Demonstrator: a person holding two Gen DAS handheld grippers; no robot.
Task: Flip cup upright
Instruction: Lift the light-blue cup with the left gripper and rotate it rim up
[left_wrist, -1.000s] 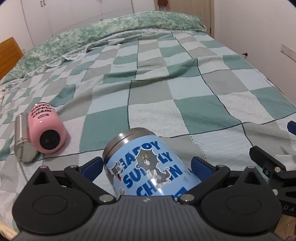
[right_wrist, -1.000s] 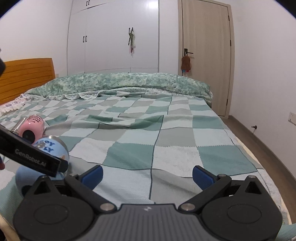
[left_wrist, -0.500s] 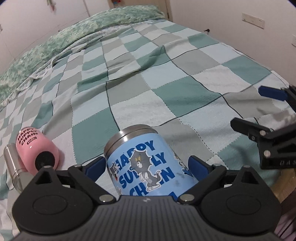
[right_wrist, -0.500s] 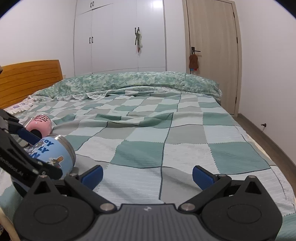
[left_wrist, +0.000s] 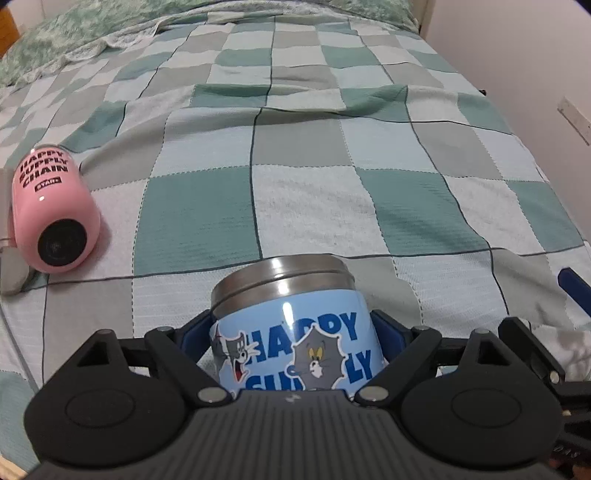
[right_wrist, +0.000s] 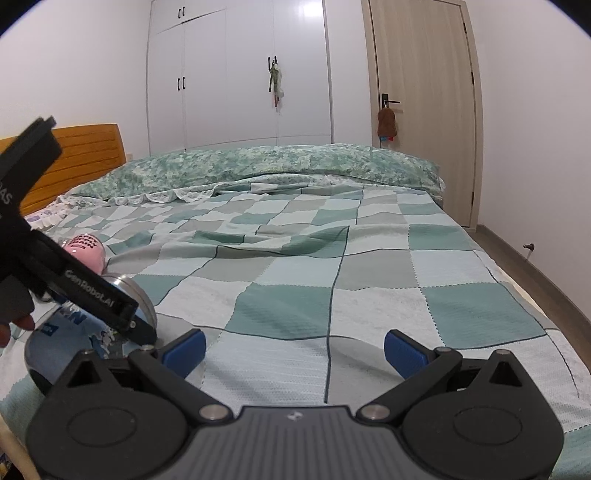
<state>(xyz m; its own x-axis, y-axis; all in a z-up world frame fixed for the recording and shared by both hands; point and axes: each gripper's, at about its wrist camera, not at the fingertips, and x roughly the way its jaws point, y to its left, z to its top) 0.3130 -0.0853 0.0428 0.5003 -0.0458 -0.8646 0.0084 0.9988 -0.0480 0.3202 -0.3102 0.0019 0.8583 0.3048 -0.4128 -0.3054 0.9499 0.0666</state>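
Note:
A light blue cup (left_wrist: 295, 332) with cartoon cats, blue lettering and a steel rim sits between the blue pads of my left gripper (left_wrist: 293, 328), which is shut on its body. The steel rim points away from the camera, over the checked bedspread (left_wrist: 332, 155). In the right wrist view the same cup (right_wrist: 74, 332) shows at the lower left, partly hidden by the left gripper's black body. My right gripper (right_wrist: 293, 349) is open and empty, low over the bedspread to the right of the cup.
A pink cup (left_wrist: 51, 214) lies on its side on the left of the bed, black base toward the camera, with a steel object (left_wrist: 9, 273) beside it. Green pillows (right_wrist: 258, 166), a wooden headboard (right_wrist: 74, 155), wardrobe and door stand beyond. The bed's right edge meets the wall.
My left gripper has swung with the blue cup, so the view now looks straight up the bed and the cup's rim sits more level. My right gripper has stayed open, shifting slightly.

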